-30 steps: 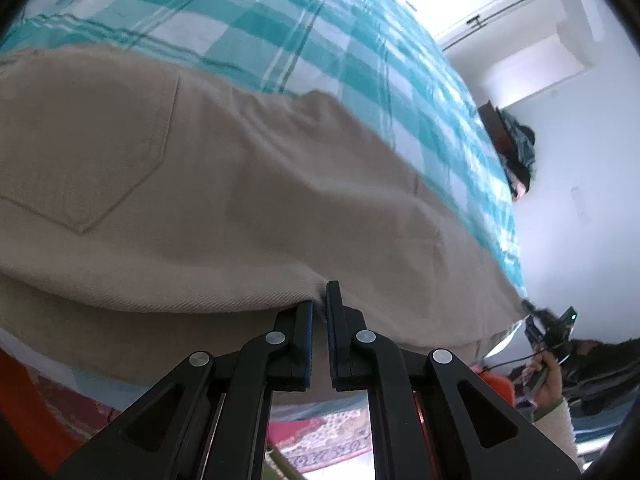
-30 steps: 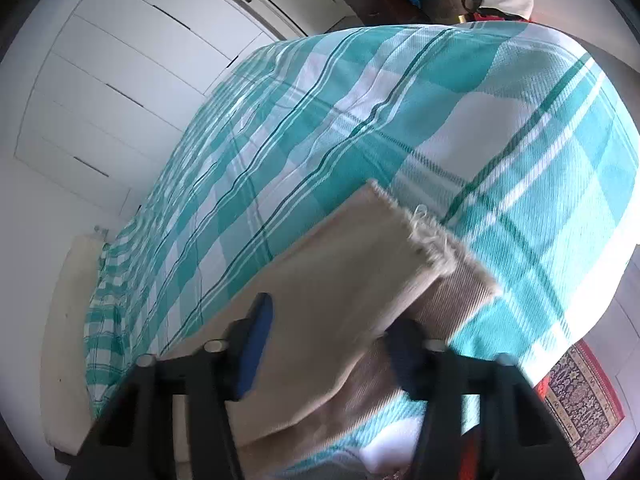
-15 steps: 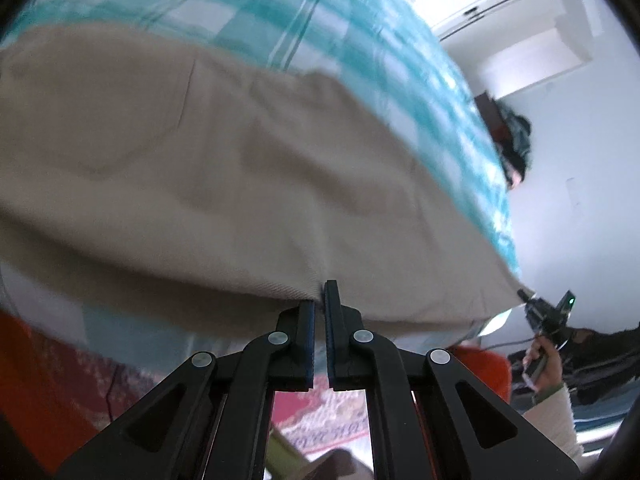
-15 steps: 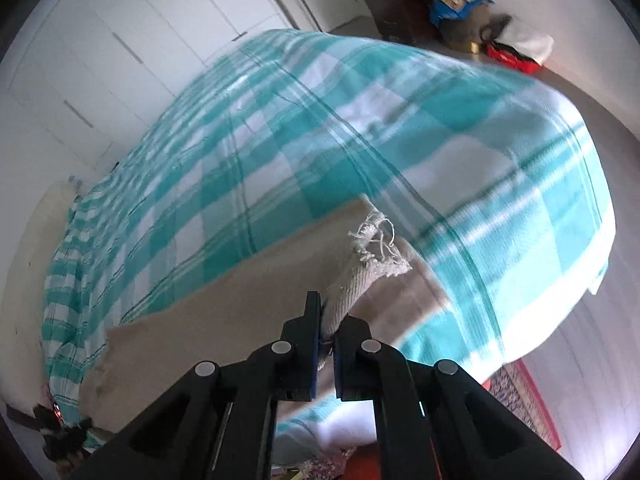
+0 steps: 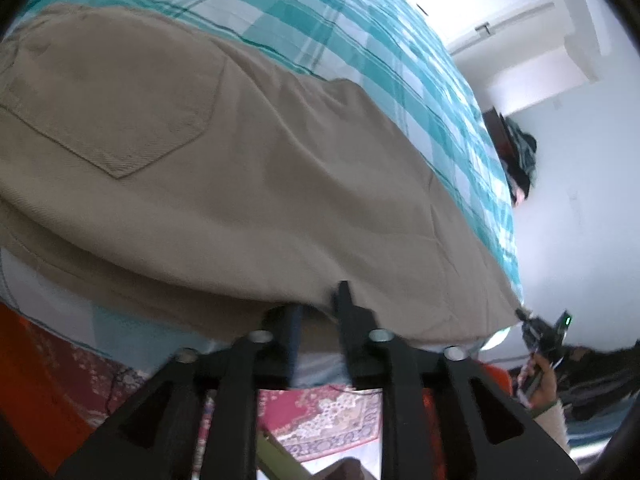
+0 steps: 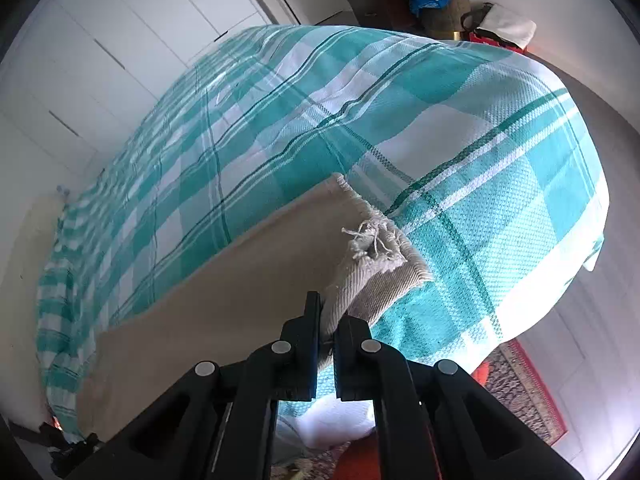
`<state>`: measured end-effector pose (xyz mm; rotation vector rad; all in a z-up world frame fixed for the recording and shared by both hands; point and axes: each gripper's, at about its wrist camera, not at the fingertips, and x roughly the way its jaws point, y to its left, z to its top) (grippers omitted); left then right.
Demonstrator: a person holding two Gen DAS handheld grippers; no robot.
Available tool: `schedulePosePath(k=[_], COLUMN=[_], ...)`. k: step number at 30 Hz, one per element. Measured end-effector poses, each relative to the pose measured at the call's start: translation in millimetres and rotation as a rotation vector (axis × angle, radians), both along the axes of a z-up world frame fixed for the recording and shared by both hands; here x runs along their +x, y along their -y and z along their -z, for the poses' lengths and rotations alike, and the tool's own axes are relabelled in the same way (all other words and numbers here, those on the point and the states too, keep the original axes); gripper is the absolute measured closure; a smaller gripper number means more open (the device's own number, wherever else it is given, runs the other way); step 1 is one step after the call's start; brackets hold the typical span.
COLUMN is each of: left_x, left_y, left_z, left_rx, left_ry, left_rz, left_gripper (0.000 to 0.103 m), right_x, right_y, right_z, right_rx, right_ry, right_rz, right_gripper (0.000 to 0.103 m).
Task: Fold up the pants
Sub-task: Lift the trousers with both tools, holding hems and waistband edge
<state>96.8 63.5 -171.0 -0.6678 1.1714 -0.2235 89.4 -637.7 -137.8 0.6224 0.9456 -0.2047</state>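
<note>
I count one pair of pants (image 5: 248,184), beige twill, spread flat along the near edge of the single bed just ahead of both my tools. A stitched back pocket (image 5: 120,116) sits ahead and to the left of my left gripper (image 5: 316,308); the frayed hem (image 6: 372,240), with loose threads, lies straight ahead of my right gripper (image 6: 326,320). My left jaws are opening, part-way apart, with the fabric edge at their tips but no longer pinched. My right jaws are nearly closed, clamped on the leg fabric near the hem. One teal-and-white checked bedspread (image 6: 440,128) lies under the pants, with a patterned rug (image 5: 328,420) on the floor beneath my left tool.
</note>
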Motion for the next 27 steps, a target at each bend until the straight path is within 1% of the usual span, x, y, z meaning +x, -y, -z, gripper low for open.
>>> schedulePosePath(k=[1, 2, 5, 7, 9, 10, 11, 13, 15, 16, 18, 21, 23, 24, 25, 26, 27], left_x=[0, 0, -1, 0, 3, 4, 6, 6, 1, -3, -9, -5, -1, 0, 0, -1, -2], left_y=[-4, -8, -15, -17, -18, -18, -18, -22, -24, -24, -22, -13, -9, -7, -6, -5, -4], left_z=[2, 4, 11, 13, 13, 12, 13, 16, 11, 6, -2, 10, 17, 16, 13, 8, 5], left_rx=[-0.002, -0.013, -0.063, -0.068, -0.065, -0.052, -0.045, -0.055, -0.065, -0.063, -0.023, 0.058, 0.094, 0.114, 0.134, 0.157, 0.183], left_ry=[-0.004, -0.005, -0.012, -0.014, -0.009, -0.012, -0.017, -0.033, -0.036, -0.027, -0.017, -0.051, -0.074, -0.076, -0.073, -0.064, -0.063], left_rz=[-0.018, -0.035, -0.065, -0.079, -0.092, -0.096, -0.099, -0.111, -0.113, -0.106, -0.081, -0.039, -0.04, -0.034, -0.025, -0.007, 0.008], left_gripper=[0.063, 0.058, 0.057, 0.057, 0.063, 0.078, 0.096, 0.1, 0.101, 0.101, 0.101, 0.1, 0.097, 0.096, 0.094, 0.085, 0.078], right_x=[0, -1, -3, -4, -5, -4, -4, -2, -2, -1, -2, -4, -1, 0, 0, -1, -3], right_y=[0, 1, 2, 4, 5, 5, 4, 1, -2, -3, -5, -5, -8, -11, -11, -12, -11], right_z=[0, 0, 2, 4, 6, 7, 7, 3, -2, -5, -10, -6, 5, 11, 13, 12, 10], right_rx=[0.005, 0.012, 0.034, 0.053, 0.068, 0.068, 0.064, 0.038, 0.013, 0.001, -0.014, -0.041, -0.072, -0.099, -0.11, -0.113, -0.107], right_ry=[0.003, 0.007, 0.014, 0.021, 0.024, 0.021, 0.019, 0.018, 0.019, 0.018, 0.021, -0.011, -0.05, -0.067, -0.07, -0.065, -0.059], right_rz=[0.003, 0.006, 0.016, 0.027, 0.037, 0.038, 0.038, 0.026, 0.011, 0.004, -0.01, -0.025, -0.038, -0.042, -0.039, -0.033, -0.025], right_gripper=[0.097, 0.097, 0.096, 0.096, 0.096, 0.096, 0.096, 0.096, 0.097, 0.097, 0.097, 0.097, 0.097, 0.096, 0.093, 0.087, 0.078])
